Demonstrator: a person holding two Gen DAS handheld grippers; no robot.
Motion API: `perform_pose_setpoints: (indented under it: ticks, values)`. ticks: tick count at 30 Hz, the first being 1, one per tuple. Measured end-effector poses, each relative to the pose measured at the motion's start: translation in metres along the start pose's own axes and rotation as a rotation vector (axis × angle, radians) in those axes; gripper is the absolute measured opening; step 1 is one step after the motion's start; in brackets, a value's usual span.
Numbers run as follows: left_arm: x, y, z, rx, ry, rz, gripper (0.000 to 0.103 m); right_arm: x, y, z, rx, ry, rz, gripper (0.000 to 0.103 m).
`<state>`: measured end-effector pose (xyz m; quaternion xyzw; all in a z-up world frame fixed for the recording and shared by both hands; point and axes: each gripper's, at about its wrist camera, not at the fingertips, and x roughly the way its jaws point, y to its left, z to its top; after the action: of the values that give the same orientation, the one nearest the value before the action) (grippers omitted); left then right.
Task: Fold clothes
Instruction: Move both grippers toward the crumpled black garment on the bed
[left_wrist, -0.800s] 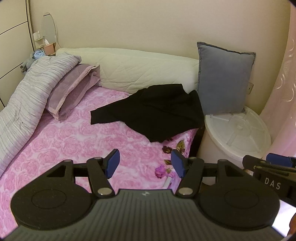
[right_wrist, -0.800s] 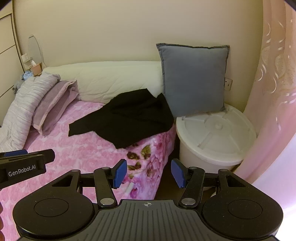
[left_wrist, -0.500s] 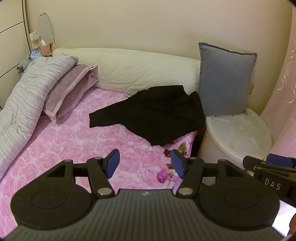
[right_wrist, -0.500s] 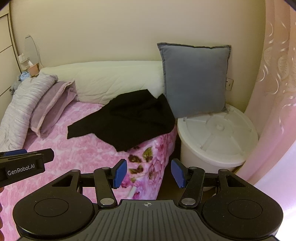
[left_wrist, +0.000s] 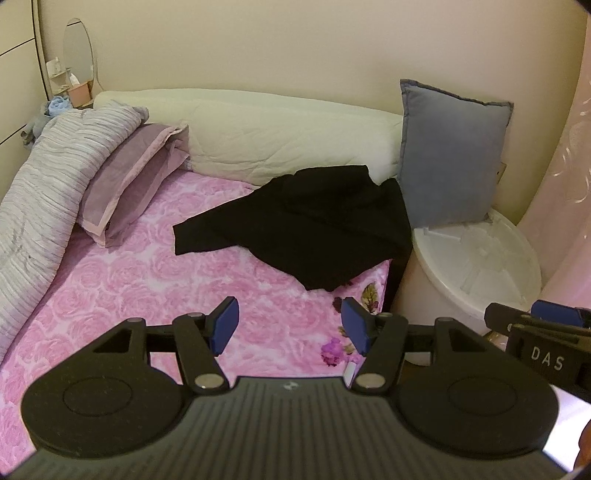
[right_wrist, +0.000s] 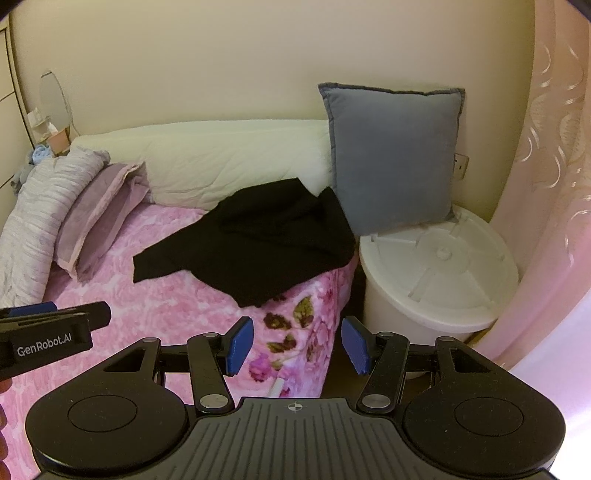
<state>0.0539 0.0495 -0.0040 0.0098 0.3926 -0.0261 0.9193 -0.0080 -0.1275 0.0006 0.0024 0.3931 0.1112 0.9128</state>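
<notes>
Both pairs of blue-padded fingers stand wide apart with nothing between them. The left gripper (left_wrist: 289, 329) and the right gripper (right_wrist: 297, 346) are held side by side above the near part of a bed covered in a pink rose-patterned sheet (left_wrist: 155, 280), and each shows at the edge of the other's view.

The task's thing, a crumpled black fabric garment (left_wrist: 306, 229), lies on the far right corner of the bed, well ahead of both grippers and apart from them. It is rumpled rather than folded flat. Its bulk is heaped toward the cream quilted headboard bolster (left_wrist: 280, 136), just beside an upright square grey-blue cushion (left_wrist: 452, 162). One long flap, perhaps a sleeve, reaches left across the sheet, and a lower corner droops over the bed's right edge. Its long axis runs left to right, slightly diagonal.

From the left gripper the garment lies ahead and a little right. From the right gripper it lies ahead and a little left (right_wrist: 251, 240), with the drooping corner closest to its fingers. The right gripper looks nearer the heaped end, the left nearer the outstretched flap. Neither is touching cloth.

Compared with the earlier pictures, the garment keeps the same shape and place. In the left view it sits a little higher and farther left, and in the right view slightly lower. The finger gap has not changed.

A round white plastic lidded tub (right_wrist: 439, 273) stands right of the bed.
</notes>
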Motion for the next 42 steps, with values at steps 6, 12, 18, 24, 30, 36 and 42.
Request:
perform_pose_setpoints:
  ticks: [6,12,18,24,30,36,42]
  values:
    - [0.004,0.013,0.002,0.008,-0.001,-0.022,0.058,0.006,0.013,0.000,0.008,-0.002,-0.008,0.057]
    - [0.007,0.027,0.005,0.003,0.000,-0.042,0.058,0.009,0.025,0.002,0.010,-0.001,-0.006,0.057]
    - [0.008,0.034,0.007,-0.003,-0.001,-0.063,0.058,0.007,0.036,0.001,-0.005,-0.008,-0.033,0.057]
    - [0.010,0.037,0.006,-0.003,0.003,-0.086,0.058,0.005,0.041,0.001,-0.016,-0.007,-0.059,0.057]
    - [0.013,0.040,0.006,-0.006,0.008,-0.098,0.058,0.005,0.043,0.004,-0.020,-0.005,-0.067,0.057]
    - [0.014,0.042,0.007,-0.016,0.012,-0.101,0.058,0.008,0.045,0.008,-0.026,-0.002,-0.067,0.057]
    - [0.019,0.045,0.010,-0.031,0.015,-0.095,0.058,0.011,0.047,0.011,-0.032,0.001,-0.066,0.057]
